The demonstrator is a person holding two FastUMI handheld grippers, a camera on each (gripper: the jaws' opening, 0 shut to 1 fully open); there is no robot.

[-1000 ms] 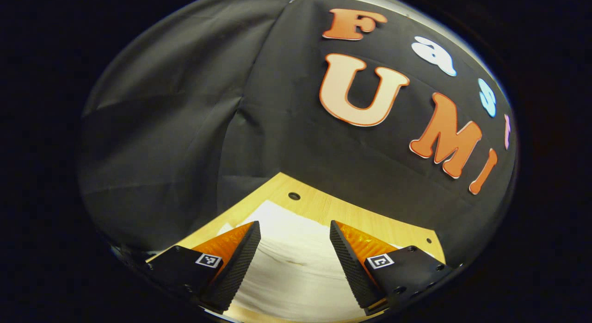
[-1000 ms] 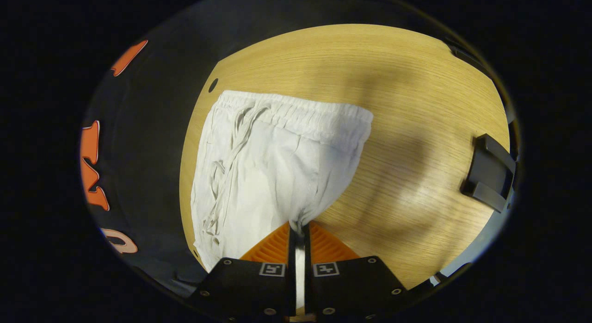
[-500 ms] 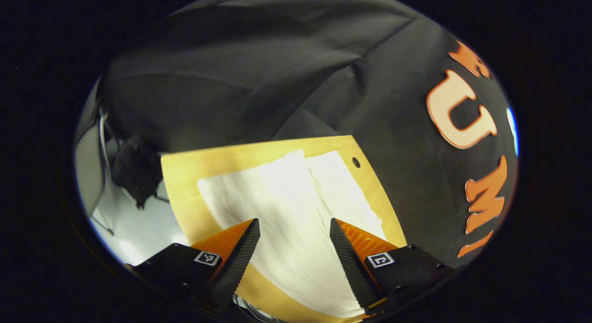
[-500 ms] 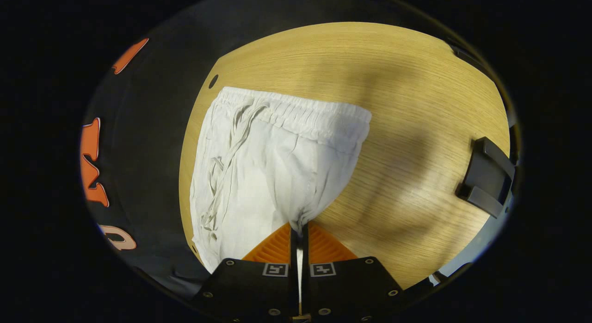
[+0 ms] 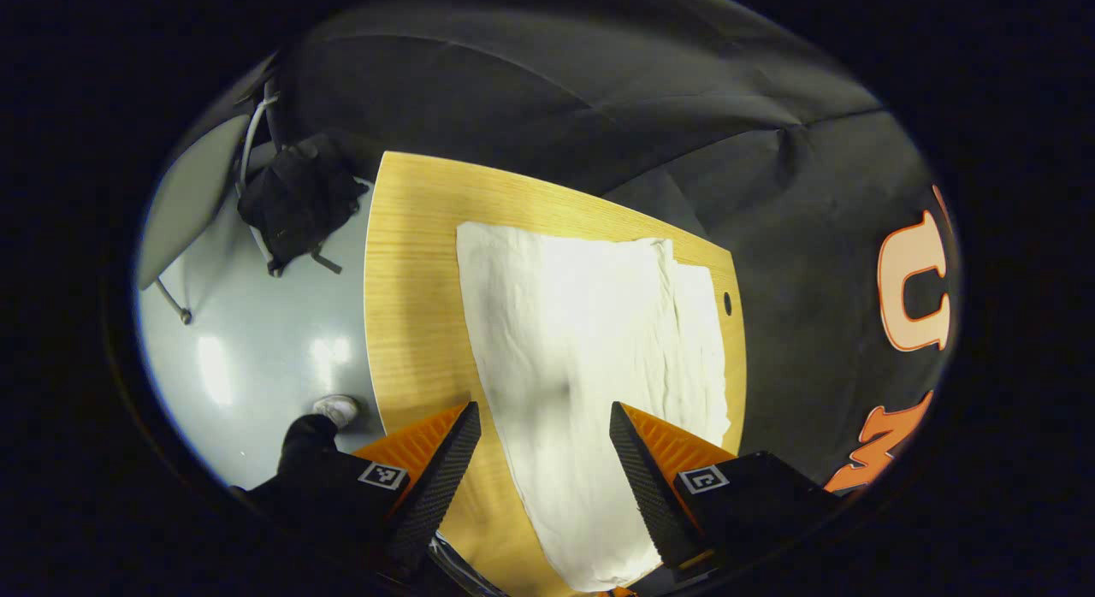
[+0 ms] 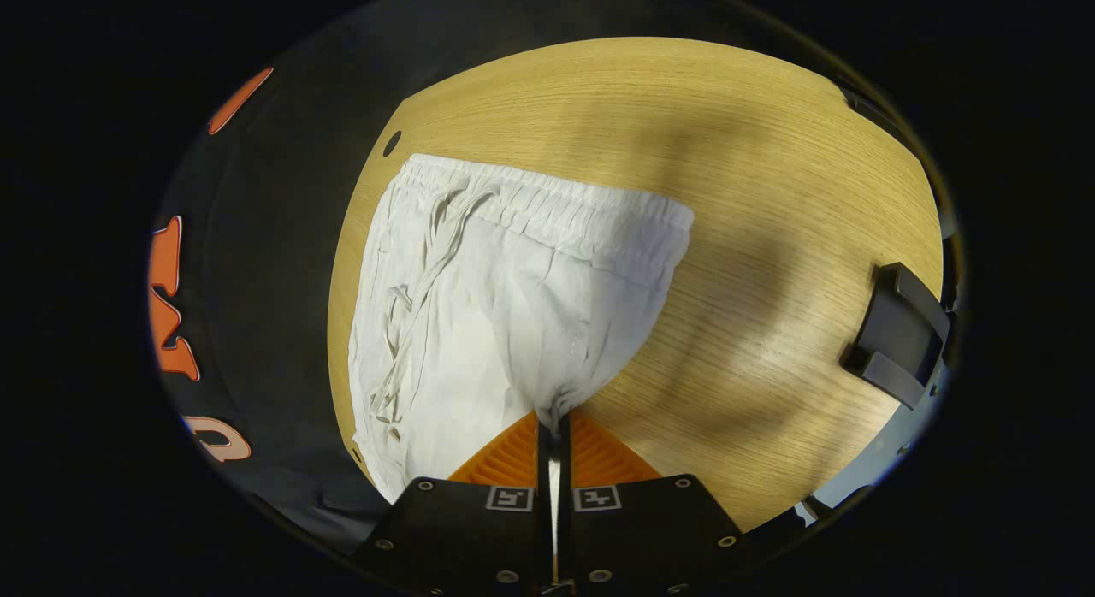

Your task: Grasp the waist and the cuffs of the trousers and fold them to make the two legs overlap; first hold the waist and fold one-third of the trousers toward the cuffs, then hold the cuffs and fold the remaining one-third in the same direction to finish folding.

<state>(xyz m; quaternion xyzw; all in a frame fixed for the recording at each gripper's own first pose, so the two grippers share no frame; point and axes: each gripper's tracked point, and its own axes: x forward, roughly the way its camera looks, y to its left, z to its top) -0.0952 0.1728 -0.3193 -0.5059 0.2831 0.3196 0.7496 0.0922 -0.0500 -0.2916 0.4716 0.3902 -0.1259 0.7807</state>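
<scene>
Two grippers: the left gripper (image 5: 545, 460), fingers apart, has swung down over the trousers (image 5: 590, 340) along the tabletop's (image 5: 411, 263) far edge; right gripper (image 6: 553, 443) stays clamped on the crotch fabric, legs overlapped.

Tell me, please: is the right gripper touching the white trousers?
Touching. In the right gripper view, the right gripper is closed, and the fabric of the white trousers bunches into the slit between its fingers.

Both views look down, sharing trousers (image 5: 590, 357) and table (image 6: 727, 152).
</scene>
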